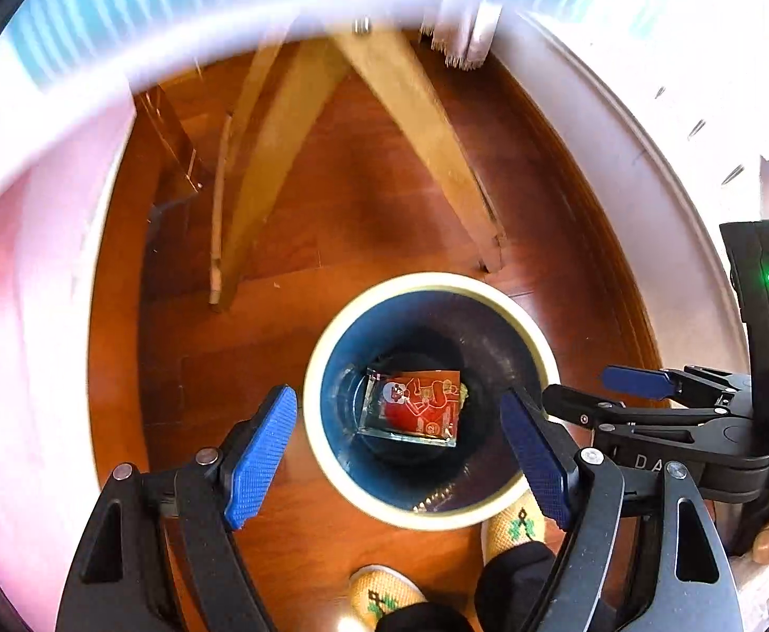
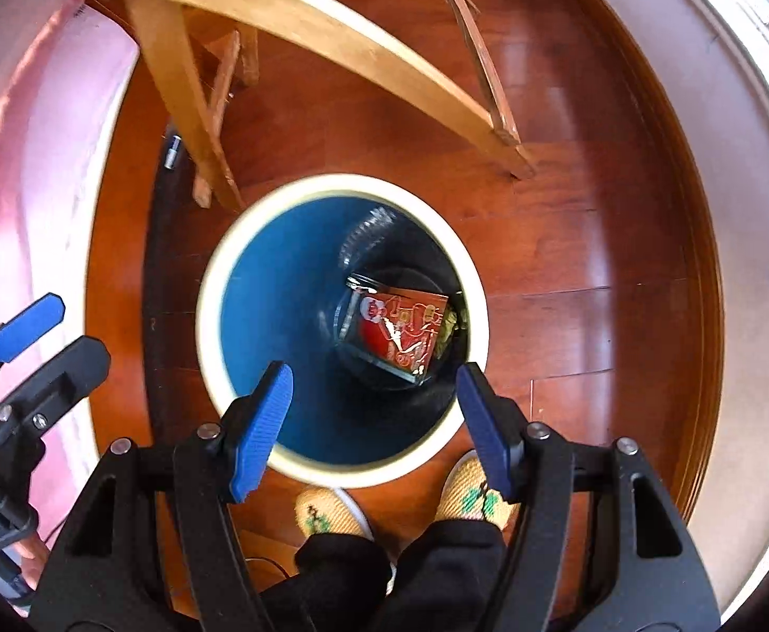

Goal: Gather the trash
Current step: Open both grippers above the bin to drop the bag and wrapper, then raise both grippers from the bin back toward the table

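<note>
A round bin (image 1: 326,453) (image 2: 210,326) with a cream rim and blue inside stands on the wooden floor below both grippers. At its bottom lies a red printed packet in clear wrap (image 1: 418,405) (image 2: 400,329), with a crumpled clear plastic piece (image 2: 366,234) against the wall. My left gripper (image 1: 405,461) hangs over the bin, open, with nothing between its blue pads. My right gripper (image 2: 376,426) also hangs over the bin, open and empty. The right gripper (image 1: 584,395) shows at the right of the left wrist view; a left gripper fingertip (image 2: 26,326) shows at the left of the right wrist view.
Wooden furniture legs (image 1: 421,126) (image 2: 331,37) stand on the floor (image 1: 331,221) behind the bin. A pink bedcover (image 1: 26,316) (image 2: 31,158) lies to the left, a white skirting wall (image 1: 621,158) to the right. The person's slippered feet (image 1: 516,526) (image 2: 331,513) stand just before the bin.
</note>
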{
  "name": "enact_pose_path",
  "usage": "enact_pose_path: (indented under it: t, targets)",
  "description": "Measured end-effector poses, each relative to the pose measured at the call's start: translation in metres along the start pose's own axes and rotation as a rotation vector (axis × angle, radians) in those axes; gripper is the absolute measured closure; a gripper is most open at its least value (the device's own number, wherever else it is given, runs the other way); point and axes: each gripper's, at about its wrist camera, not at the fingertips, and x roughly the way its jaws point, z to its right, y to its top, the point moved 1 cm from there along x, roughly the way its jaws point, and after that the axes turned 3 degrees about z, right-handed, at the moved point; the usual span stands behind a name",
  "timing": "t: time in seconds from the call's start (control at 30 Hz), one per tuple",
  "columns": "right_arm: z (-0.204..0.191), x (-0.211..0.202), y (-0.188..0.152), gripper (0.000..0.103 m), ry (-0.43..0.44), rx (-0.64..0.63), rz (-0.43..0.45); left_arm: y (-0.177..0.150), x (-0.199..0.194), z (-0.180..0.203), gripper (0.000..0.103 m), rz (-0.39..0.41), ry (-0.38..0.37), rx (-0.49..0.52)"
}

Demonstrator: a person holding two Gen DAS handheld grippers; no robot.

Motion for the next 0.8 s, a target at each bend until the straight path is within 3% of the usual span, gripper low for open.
enact_pose_path:
  t: [0.43,0.8]
  targets:
    - [-0.062,-0.171,0.021,0.041,-0.017,0.007,0.086,0.055,-0.172,0.001,0.022,0.081,0.014,-0.046]
    - [-0.090,-0.277,0.027,0.041,-0.011,0.042,0.095,0.081,-0.295,0.013,0.022,0.126,0.005,-0.037]
